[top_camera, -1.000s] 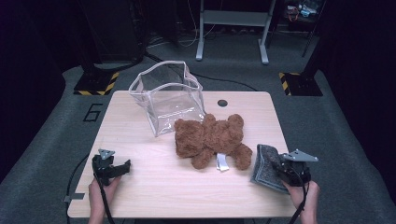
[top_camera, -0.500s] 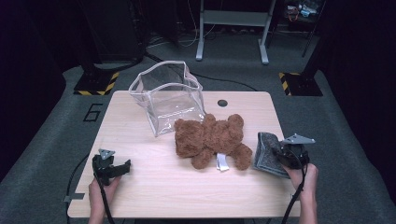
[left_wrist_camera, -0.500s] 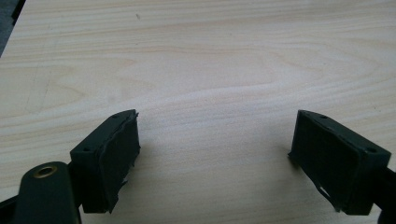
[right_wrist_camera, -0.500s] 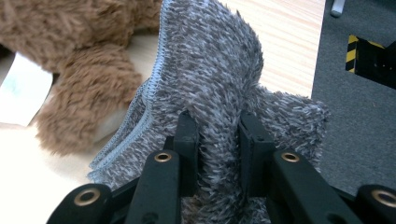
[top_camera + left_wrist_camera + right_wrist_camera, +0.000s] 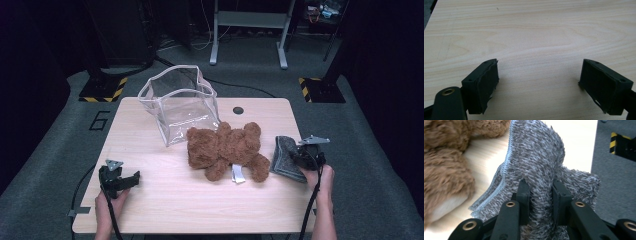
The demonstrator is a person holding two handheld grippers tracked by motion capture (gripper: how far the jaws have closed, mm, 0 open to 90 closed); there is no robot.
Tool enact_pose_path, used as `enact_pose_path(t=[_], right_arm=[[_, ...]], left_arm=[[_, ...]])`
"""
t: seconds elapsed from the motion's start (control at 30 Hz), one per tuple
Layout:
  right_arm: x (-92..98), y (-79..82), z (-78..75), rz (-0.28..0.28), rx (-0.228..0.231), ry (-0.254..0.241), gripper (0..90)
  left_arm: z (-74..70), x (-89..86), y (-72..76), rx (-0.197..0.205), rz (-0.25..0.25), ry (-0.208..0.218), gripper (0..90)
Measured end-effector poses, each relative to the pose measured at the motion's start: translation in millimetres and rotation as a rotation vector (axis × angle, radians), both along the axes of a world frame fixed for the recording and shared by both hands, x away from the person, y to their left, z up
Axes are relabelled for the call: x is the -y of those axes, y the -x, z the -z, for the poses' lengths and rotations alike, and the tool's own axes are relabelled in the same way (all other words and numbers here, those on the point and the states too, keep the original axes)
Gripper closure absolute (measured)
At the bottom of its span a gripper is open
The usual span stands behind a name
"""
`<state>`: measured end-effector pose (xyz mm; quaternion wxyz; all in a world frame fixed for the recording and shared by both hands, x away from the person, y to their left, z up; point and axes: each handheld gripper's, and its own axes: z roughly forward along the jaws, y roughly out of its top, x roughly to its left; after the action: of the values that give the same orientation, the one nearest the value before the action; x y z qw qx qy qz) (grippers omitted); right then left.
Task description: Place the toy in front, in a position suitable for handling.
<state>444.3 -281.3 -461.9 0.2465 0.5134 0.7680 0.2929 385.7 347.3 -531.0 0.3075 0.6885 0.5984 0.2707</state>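
Light wooden table (image 5: pixel 150 200), round-cornered, with a small dark round grommet (image 5: pixel 238 110) near its far edge. Grey carpet floor (image 5: pixel 60 165) all around; a dark "6" marking (image 5: pixel 99 120) lies left of the table. Two black bases with yellow-black hazard stripes (image 5: pixel 102 89) flank the far side. Grey metal stand legs (image 5: pixel 248 35) behind. Surroundings dark, black curtains; table lit from above.

A shaggy grey cloth (image 5: pixel 536 155) with a pale stitched hem is bunching between the right gripper's (image 5: pixel 541 195) fingers (image 5: pixel 524 192), standing up beyond their tips, its edges drooping to either side.
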Motion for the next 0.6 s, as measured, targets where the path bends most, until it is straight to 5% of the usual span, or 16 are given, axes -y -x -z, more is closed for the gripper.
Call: enact_pose_path(t=[0.37, 0.47, 0.5, 0.6], right_arm=[[-2.1, -24.4, 21.4, 0.048, -0.058, -0.036, 63.0], [-1.9, -24.5, 22.1, 0.047, -0.063, -0.047, 54.4], [-1.7, -23.1, 21.7, 0.065, -0.063, -0.063, 41.9], [-1.6, -19.4, 18.2, 0.093, -0.048, -0.070, 31.7]], left_arm=[[0.0, 0.0, 0.0, 0.000, 0.000, 0.001, 15.1], [-0.1, 0.2, 0.1, -0.002, -0.001, 0.002, 15.1], [0.0, 0.1, 0.0, 0.000, 0.000, 0.001, 15.1], [0.0, 0.0, 0.0, 0.000, 0.001, 0.000, 15.1]])
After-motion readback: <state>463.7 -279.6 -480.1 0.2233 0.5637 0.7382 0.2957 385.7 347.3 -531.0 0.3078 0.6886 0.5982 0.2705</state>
